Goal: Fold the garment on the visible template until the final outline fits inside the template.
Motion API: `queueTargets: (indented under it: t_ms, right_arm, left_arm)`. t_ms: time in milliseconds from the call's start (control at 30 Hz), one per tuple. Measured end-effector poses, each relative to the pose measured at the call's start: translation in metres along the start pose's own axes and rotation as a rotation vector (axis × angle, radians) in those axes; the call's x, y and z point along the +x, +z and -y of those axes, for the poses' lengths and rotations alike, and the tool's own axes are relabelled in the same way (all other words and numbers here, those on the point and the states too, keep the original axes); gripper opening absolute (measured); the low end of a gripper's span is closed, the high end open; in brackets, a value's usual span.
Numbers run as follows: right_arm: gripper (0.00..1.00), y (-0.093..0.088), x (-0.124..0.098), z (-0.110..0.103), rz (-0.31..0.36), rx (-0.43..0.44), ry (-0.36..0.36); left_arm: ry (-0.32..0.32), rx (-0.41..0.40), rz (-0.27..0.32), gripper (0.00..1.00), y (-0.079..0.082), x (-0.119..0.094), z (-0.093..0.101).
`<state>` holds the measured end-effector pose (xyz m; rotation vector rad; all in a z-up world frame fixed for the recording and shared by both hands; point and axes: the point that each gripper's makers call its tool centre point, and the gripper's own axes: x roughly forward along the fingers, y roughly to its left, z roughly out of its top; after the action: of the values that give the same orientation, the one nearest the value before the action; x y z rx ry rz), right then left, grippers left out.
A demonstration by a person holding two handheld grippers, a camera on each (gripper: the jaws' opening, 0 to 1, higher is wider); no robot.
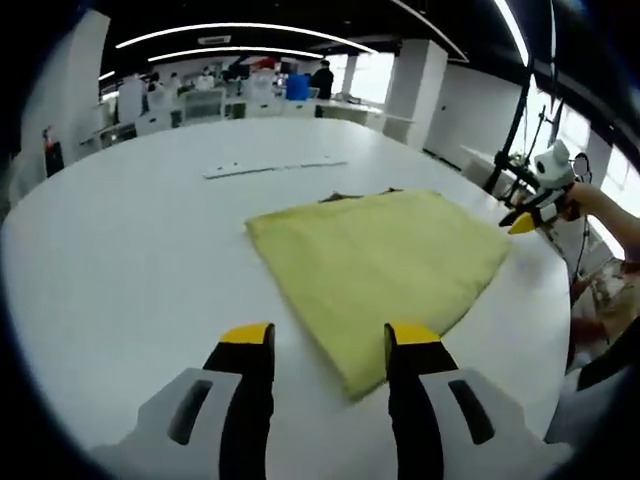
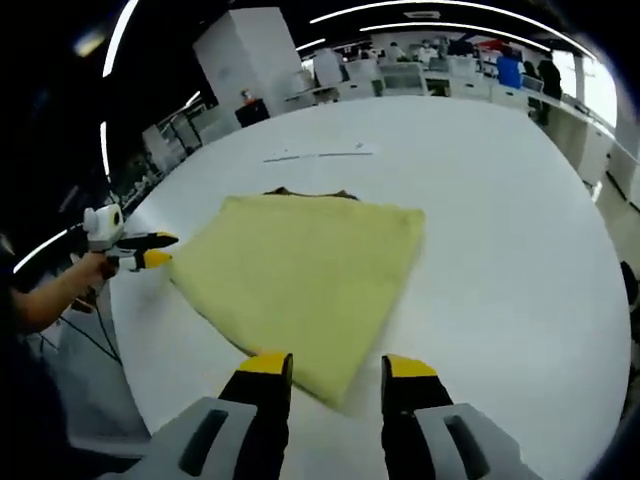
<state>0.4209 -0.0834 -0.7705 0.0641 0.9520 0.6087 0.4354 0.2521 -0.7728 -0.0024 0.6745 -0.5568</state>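
Folded yellow garment [image 1: 385, 265] lies flat on the white table [image 1: 130, 240].
Your left gripper [image 1: 330, 335] and right gripper [image 2: 337, 367] both stand wide apart, holding nothing, just above its near corner.

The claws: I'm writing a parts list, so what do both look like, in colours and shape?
In the left gripper view, the left claw has two black jaws with yellow tips, rising from pale grey housings with dark slots. The right claw in its own view is built the same. Seen from across the table, each also carries a white body behind its black, yellow-tipped jaws.
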Motion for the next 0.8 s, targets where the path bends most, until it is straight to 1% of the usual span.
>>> queueTargets:
  t_ms: [67, 133, 200, 267, 333, 367, 433, 533, 600, 733, 800]
  right_arm:
    - [0.21, -0.003, 0.000, -0.001, -0.001, 0.015, 0.011]
    - [0.20, -0.007, 0.001, -0.002, -0.002, 0.021, 0.012]
    - [0.19, -0.011, 0.001, 0.000, -0.005, 0.040, 0.002]
    - [0.14, -0.014, 0.001, 0.000, -0.005, 0.062, 0.002]
    - [0.07, -0.015, 0.000, 0.001, 0.011, 0.095, 0.012]
    - [0.05, -0.015, 0.000, 0.002, 0.020, 0.108, 0.009]
    - [0.04, -0.016, 0.000, 0.003, 0.022, 0.109, 0.005]
    - [0.01, -0.018, 0.000, 0.002, 0.027, 0.120, 0.011]
    - [0.00, -0.018, 0.000, 0.003, 0.032, 0.123, 0.012]
    - [0.00, -0.018, 0.000, 0.002, 0.039, 0.121, 0.018]
    - [0.00, -0.019, 0.001, 0.003, 0.037, 0.121, 0.015]
  left_arm:
    - [-0.008, -0.007, -0.015, 0.38, -0.005, 0.000, 0.003]
    - [-0.015, -0.021, -0.020, 0.34, -0.008, -0.001, 0.004]
    - [-0.033, -0.066, -0.017, 0.30, -0.011, -0.001, 0.007]
    - [-0.035, -0.073, -0.012, 0.28, -0.011, -0.001, 0.007]
    - [-0.049, -0.086, -0.022, 0.25, -0.014, -0.002, 0.011]
    - [-0.052, -0.086, -0.024, 0.23, -0.014, -0.002, 0.012]
    - [-0.064, -0.096, -0.035, 0.18, -0.017, -0.002, 0.015]
    - [-0.077, -0.134, -0.059, 0.14, -0.023, -0.002, 0.018]
    - [-0.088, -0.134, -0.063, 0.10, -0.026, -0.001, 0.019]
    - [-0.080, -0.112, -0.061, 0.06, -0.027, -0.002, 0.016]
    - [-0.077, -0.110, -0.061, 0.02, -0.027, -0.002, 0.015]
